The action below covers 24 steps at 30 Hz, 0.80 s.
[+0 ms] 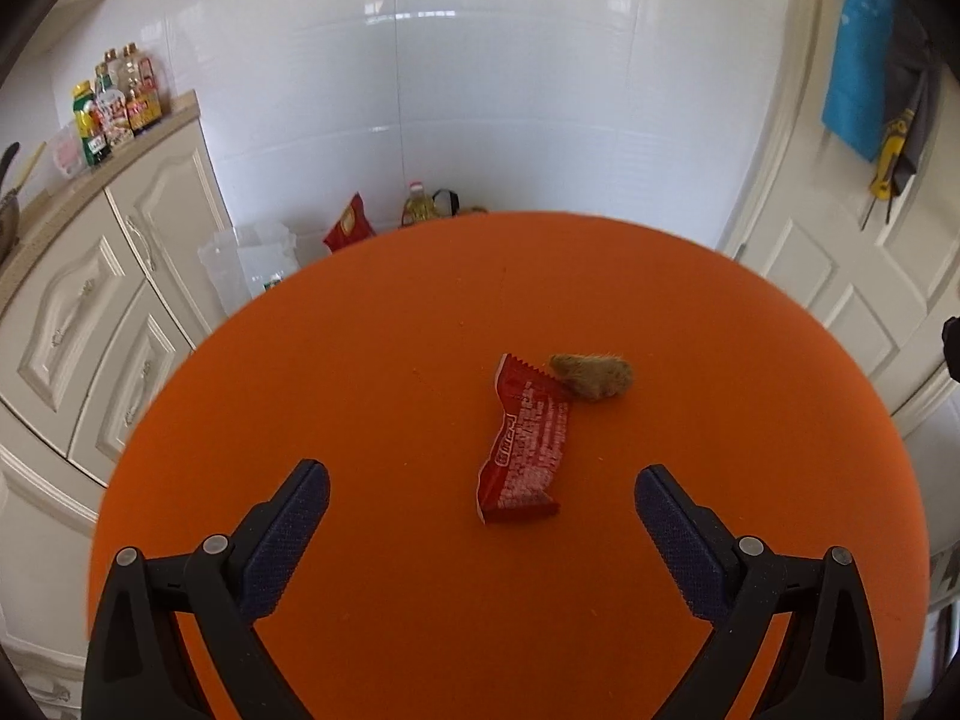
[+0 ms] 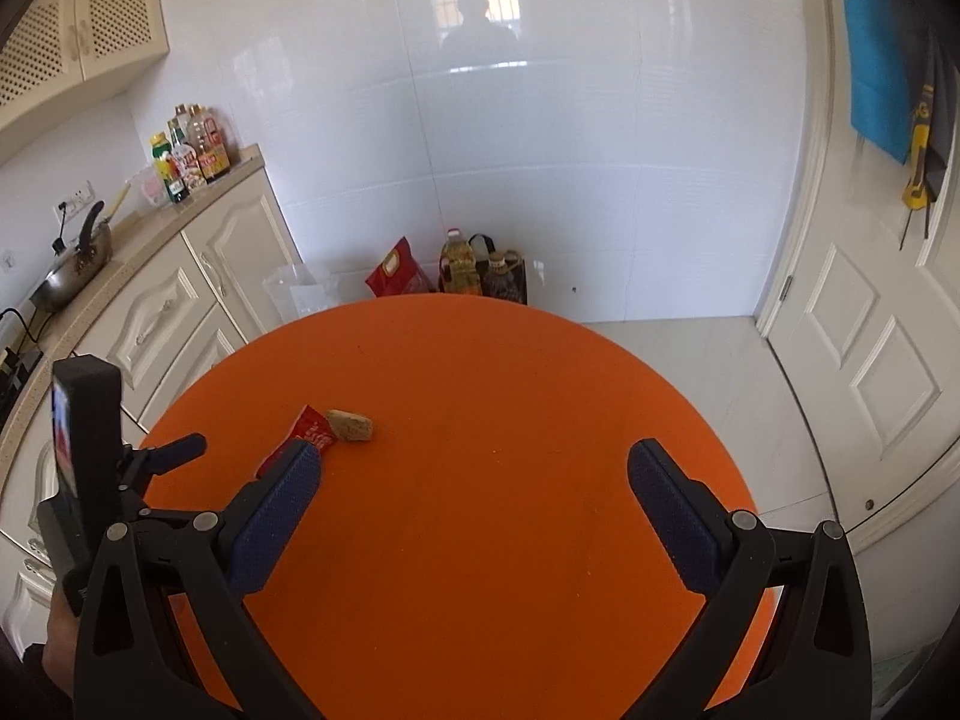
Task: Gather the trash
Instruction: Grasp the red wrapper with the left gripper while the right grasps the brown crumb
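A red snack wrapper [image 1: 523, 443] lies flat on the round orange table [image 1: 372, 360], with a brown crumbly scrap [image 1: 593, 376] touching its far end. My left gripper [image 1: 480, 495] is open and empty, hovering just short of the wrapper, which lies between its fingertips. In the right wrist view the wrapper [image 2: 309, 431] and the scrap [image 2: 352, 425] lie at the left of the table [image 2: 510, 420], the wrapper partly hidden by a finger. My right gripper [image 2: 474, 480] is open and empty above the table's middle. The left gripper's body [image 2: 90, 468] shows at the left.
Cream cabinets [image 1: 120, 324] with sauce bottles [image 1: 117, 105] and a pan [image 2: 72, 270] stand left. On the floor beyond the table are a clear container [image 2: 297, 294], a red bag [image 2: 396, 276] and oil bottles [image 2: 462, 264]. A white door [image 2: 870, 360] is right.
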{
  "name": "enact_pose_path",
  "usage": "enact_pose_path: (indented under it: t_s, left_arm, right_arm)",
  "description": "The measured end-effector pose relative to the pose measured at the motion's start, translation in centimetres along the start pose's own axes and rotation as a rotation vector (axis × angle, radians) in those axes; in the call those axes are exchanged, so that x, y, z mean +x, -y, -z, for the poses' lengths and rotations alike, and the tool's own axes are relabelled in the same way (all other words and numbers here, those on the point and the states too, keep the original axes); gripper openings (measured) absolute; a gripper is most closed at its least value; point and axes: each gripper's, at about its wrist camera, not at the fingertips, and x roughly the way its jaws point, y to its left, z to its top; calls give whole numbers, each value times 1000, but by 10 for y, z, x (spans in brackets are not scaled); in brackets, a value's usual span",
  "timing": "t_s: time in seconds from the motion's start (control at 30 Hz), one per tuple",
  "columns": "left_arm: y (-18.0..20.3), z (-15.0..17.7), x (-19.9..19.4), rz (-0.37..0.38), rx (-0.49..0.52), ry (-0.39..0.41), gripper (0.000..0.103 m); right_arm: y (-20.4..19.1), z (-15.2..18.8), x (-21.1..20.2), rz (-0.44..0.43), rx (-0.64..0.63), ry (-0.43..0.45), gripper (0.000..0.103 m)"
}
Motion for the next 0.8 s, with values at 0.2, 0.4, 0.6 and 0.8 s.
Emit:
enact_pose_path:
  t_s: [0.2,0.4,0.6,0.8]
  left_arm:
    - [19,-36,50,4,34,-33,67]
    - [39,-60,68,40,82,-13,17]
    - [23,-83,84,70,-9,-5,14]
    - [-2,-114,86,42,-93,43,14]
  right_arm:
    - [-2,-3,33,-21,6,-40,103]
    - [-9,-4,52,-36,5,-64,103]
    - [-27,-5,85,-73,-32,-119,103]
    - [-60,0,120,-102,-115,-171,92]
